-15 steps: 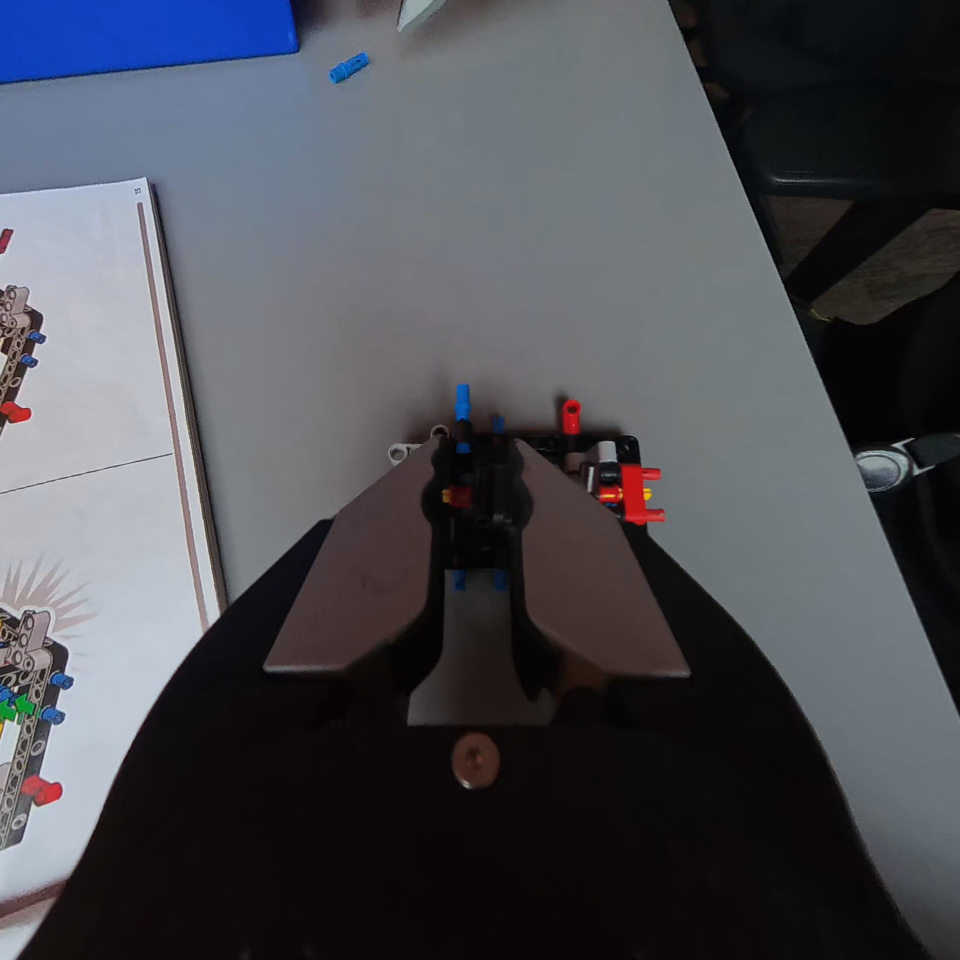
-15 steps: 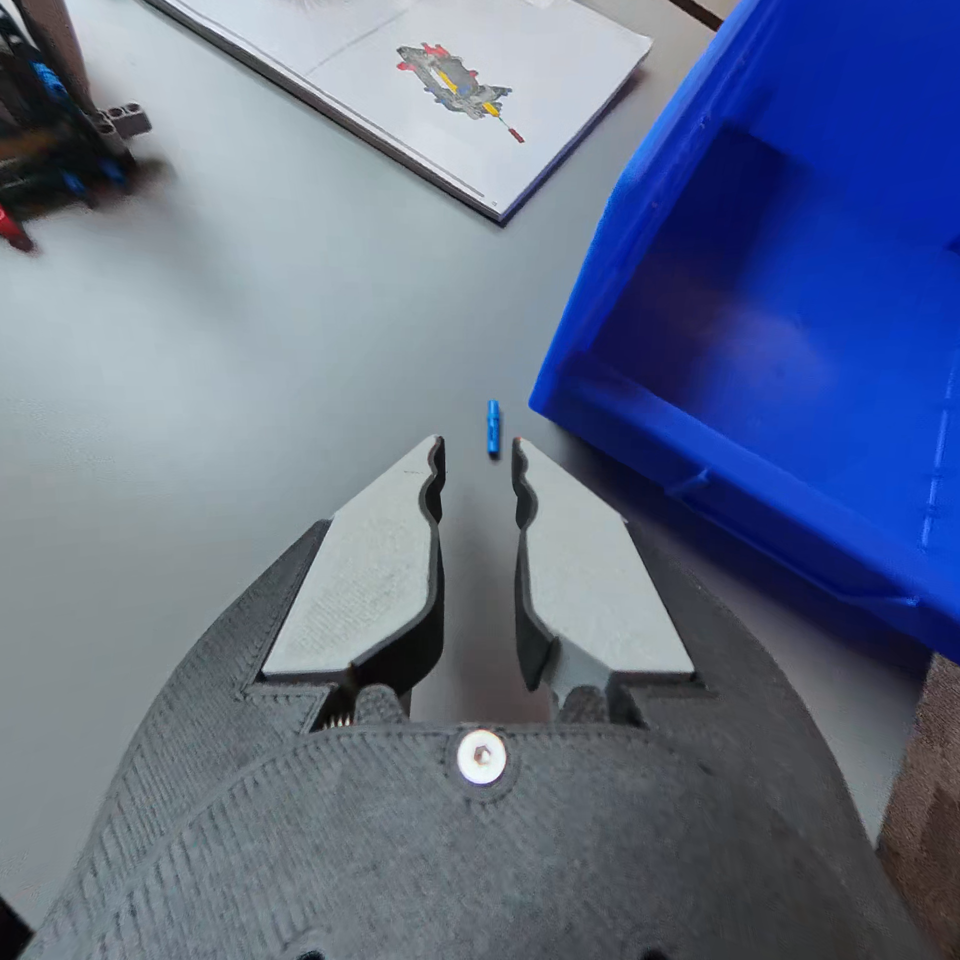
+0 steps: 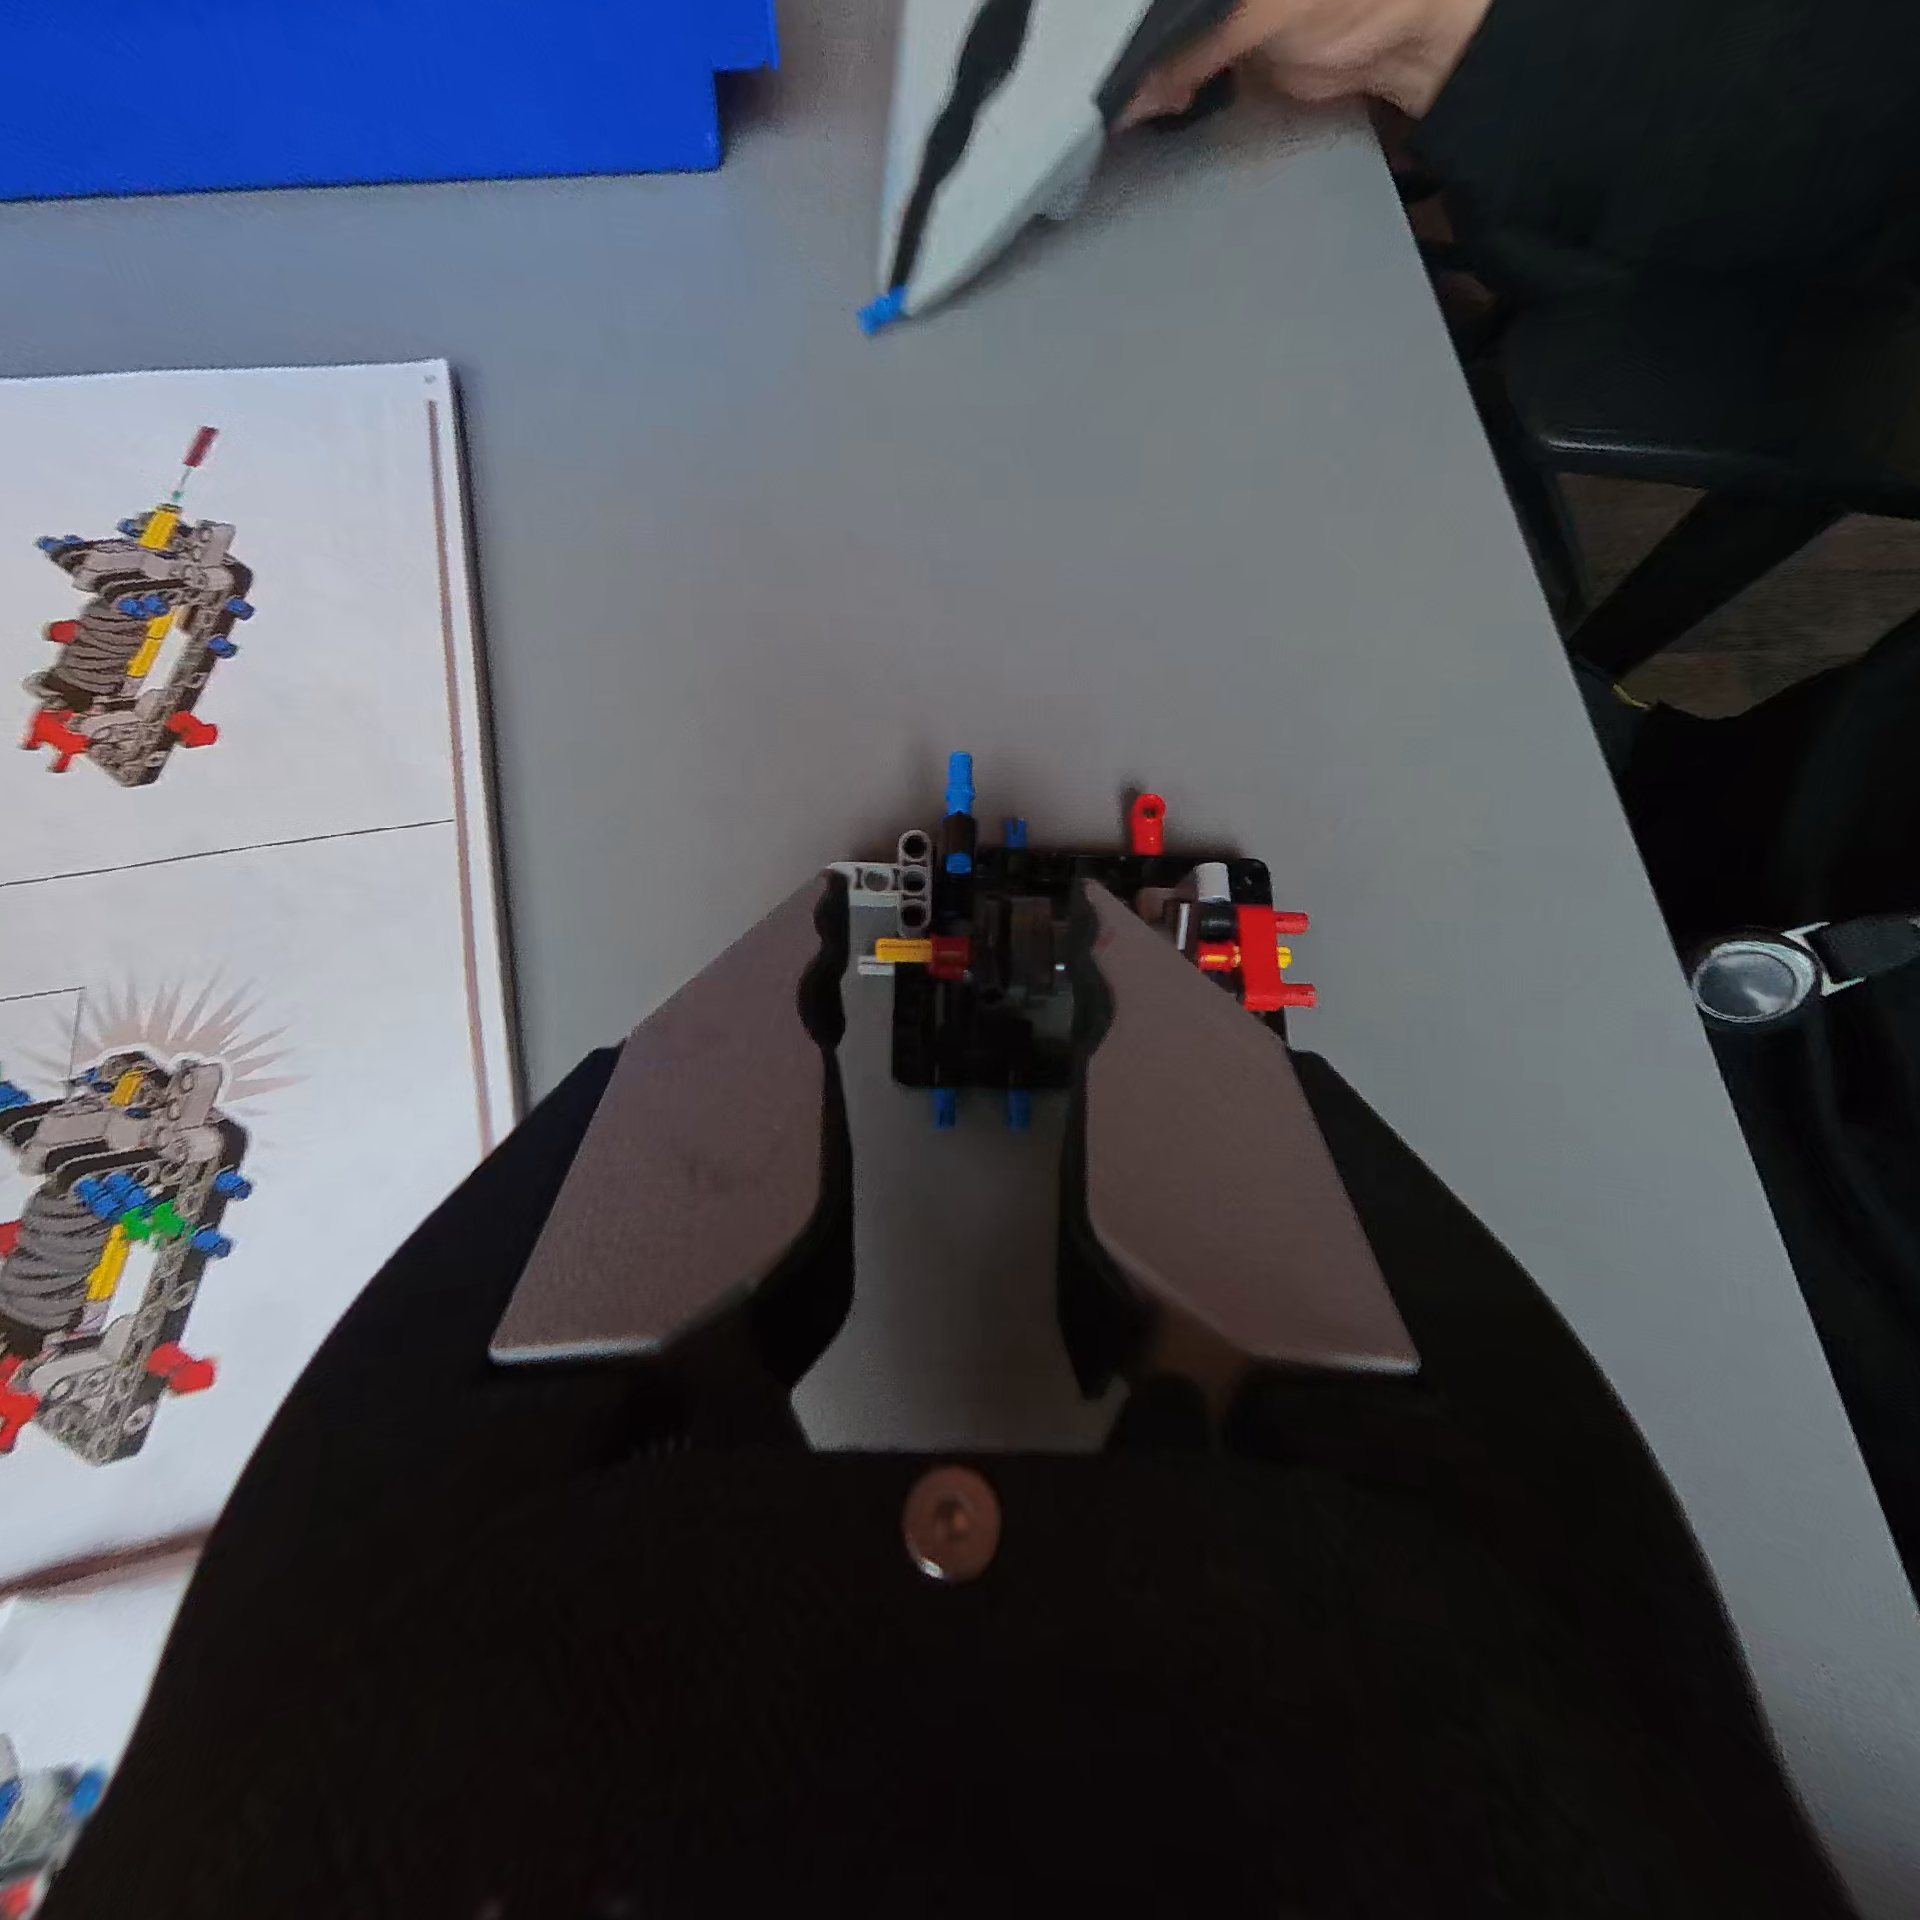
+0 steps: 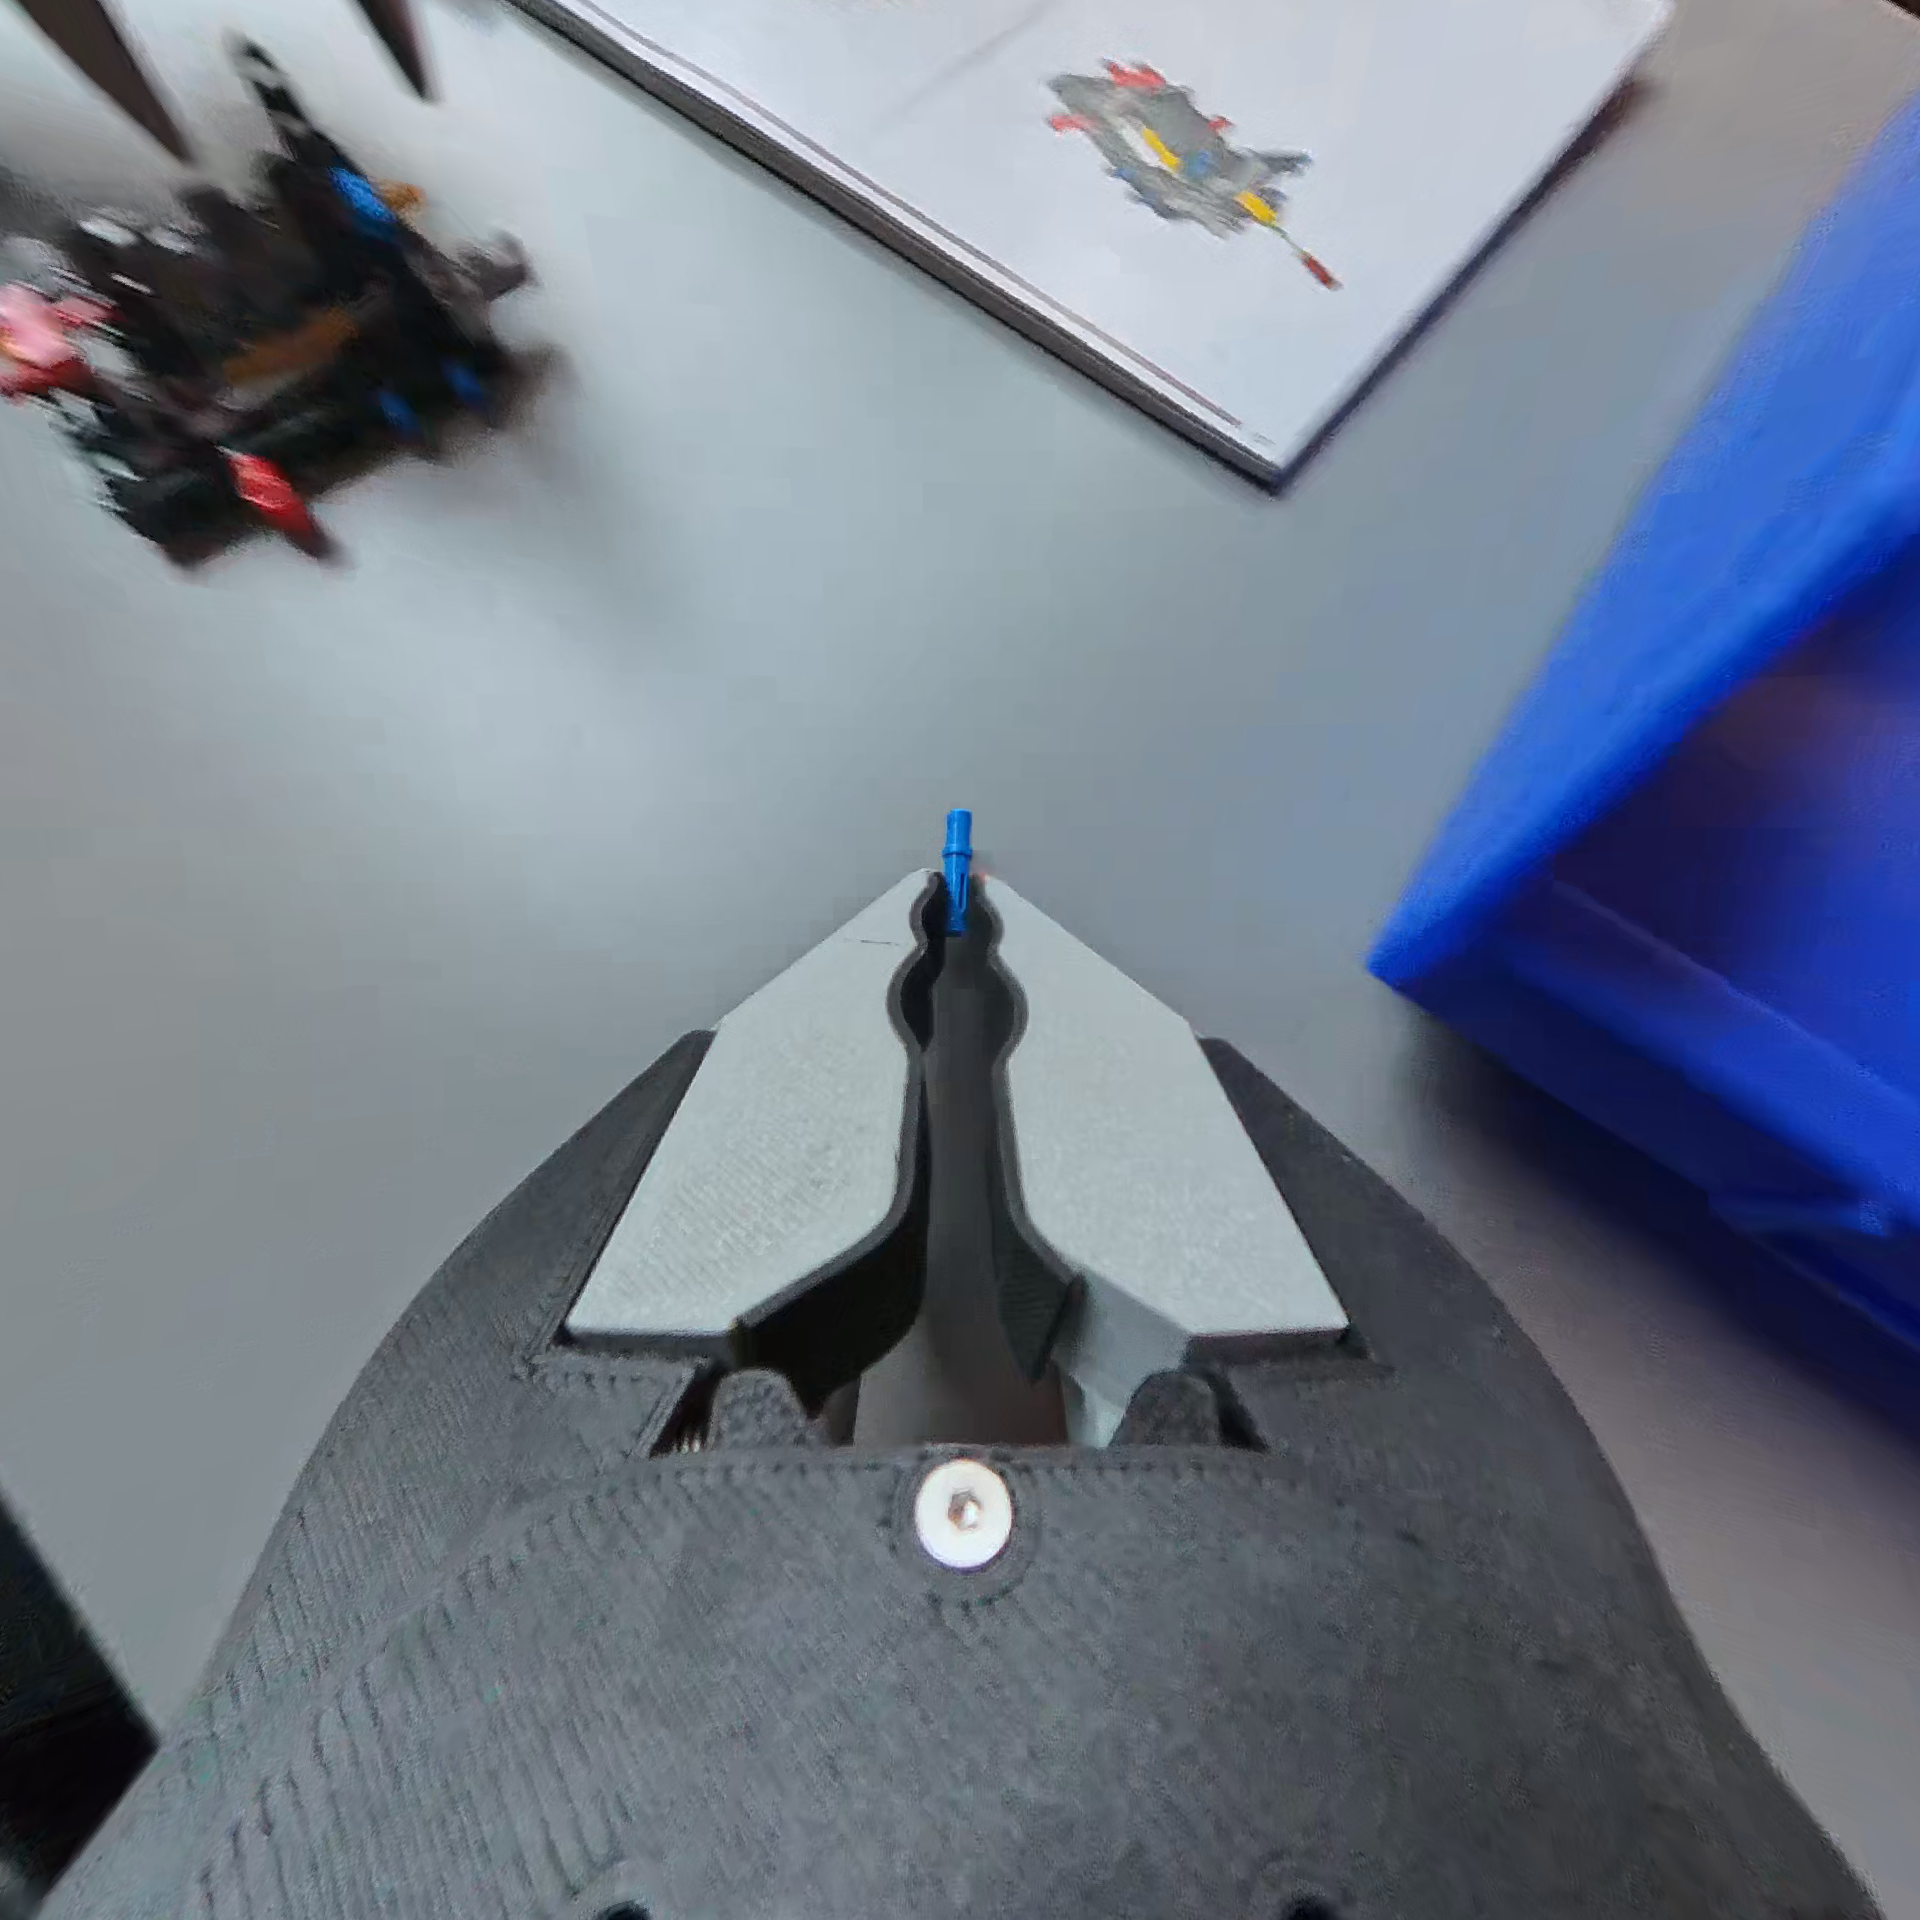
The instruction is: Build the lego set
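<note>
Left wrist view, far left: an open instruction booklet (image 3: pixel 239 831) lies flat on the grey tabletop (image 3: pixel 1039 540), its pages showing coloured drawings of the model.
Top left: a blue bin (image 3: pixel 364 94) sits on the tabletop beyond the booklet.
Centre: the left hand-held gripper (image 3: pixel 956 956) has its two brown fingers spread apart, one on each side of the lego model (image 3: pixel 987 997); whether the fingers touch the model I cannot tell.
Lego model: a black frame with blue pins, a grey holed beam, a yellow piece and red parts on its right end, resting on the tabletop.
Top, right of centre: the right hand-held gripper (image 3: pixel 894 296) points down at the tabletop with a small blue pin (image 3: pixel 881 310) at its tip; a person's hand (image 3: pixel 1340 52) grips it at the tabletop's edge.
Right wrist view, top left: the lego model (image 4: pixel 260 343) is blurred, with the dark fingers of the left hand-held gripper (image 4: pixel 260 62) just above it.
Top centre: the instruction booklet (image 4: pixel 1143 208) lies open beyond.
Centre: the right hand-held gripper (image 4: pixel 956 894) is closed, its grey fingertips pinching the blue pin (image 4: pixel 957 868), which sticks out forward past the tips.
Right: the blue bin (image 4: pixel 1662 831) stands near, well apart from the model.
</note>
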Demonstrator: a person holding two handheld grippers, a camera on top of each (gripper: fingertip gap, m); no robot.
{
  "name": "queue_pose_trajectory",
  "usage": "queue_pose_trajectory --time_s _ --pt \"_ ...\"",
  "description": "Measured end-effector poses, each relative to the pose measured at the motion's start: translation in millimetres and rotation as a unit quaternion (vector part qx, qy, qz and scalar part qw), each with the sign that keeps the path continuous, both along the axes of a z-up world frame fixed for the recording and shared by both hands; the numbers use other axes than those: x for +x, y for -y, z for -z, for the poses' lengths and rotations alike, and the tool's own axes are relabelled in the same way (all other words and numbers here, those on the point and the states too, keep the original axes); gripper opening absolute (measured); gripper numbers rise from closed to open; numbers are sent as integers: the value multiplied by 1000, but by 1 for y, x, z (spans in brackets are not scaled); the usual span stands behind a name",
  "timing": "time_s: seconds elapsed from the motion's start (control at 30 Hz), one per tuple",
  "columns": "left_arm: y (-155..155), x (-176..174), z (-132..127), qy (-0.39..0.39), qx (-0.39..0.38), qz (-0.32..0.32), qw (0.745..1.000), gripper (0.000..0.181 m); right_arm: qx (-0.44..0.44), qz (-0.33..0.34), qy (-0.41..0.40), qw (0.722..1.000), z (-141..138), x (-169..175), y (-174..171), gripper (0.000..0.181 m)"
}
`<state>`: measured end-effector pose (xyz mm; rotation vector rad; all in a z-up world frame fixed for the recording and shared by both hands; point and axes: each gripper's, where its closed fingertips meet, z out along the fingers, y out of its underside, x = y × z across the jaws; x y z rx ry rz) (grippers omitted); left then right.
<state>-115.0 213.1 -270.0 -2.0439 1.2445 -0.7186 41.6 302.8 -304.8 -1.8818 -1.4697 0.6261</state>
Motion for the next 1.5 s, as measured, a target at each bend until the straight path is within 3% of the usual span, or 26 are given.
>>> queue_pose_trajectory --time_s 0.07,0.2,0.43,0.47,0.6,0.73,0.77,0.8,0.97,1.17,1.27,1.5 --pt "-2 -4 -12 -6 27 -13 1000 37 -46 -42 -42 997 -11 -21 32 0" --pt "12 19 -36 -54 127 29 990 29 -162 -108 -102 976 -29 -65 83 1" --pt "20 42 -14 -202 301 79 928 9 -300 -158 -159 927 -54 -107 120 0" --pt "21 44 -13 -205 313 81 924 1 -306 -160 -161 924 -56 -109 122 0" --pt "21 44 -8 -211 317 84 921 0 -315 -156 -146 925 -50 -111 125 0" --pt "20 46 -9 -193 305 77 929 22 -326 -162 -137 921 -44 -111 126 0" --pt "23 46 -5 -197 295 85 931 19 -327 -165 -139 920 -45 -111 127 0" --pt "25 46 -3 -201 294 95 929 5 -329 -166 -140 919 -46 -111 126 0" --pt "22 46 -1 -221 329 92 914 2 -319 -164 -138 923 -45 -111 124 0" --pt "17 42 -2 -149 232 35 961 2 -188 -189 -184 946 -56 -113 113 1" --pt "11 39 -5 -117 217 6 969 2 -115 -188 -206 953 -66 -107 106 1" --pt "3 43 -33 -111 342 -14 933 2 4 -161 -246 956 -98 -101 101 5"
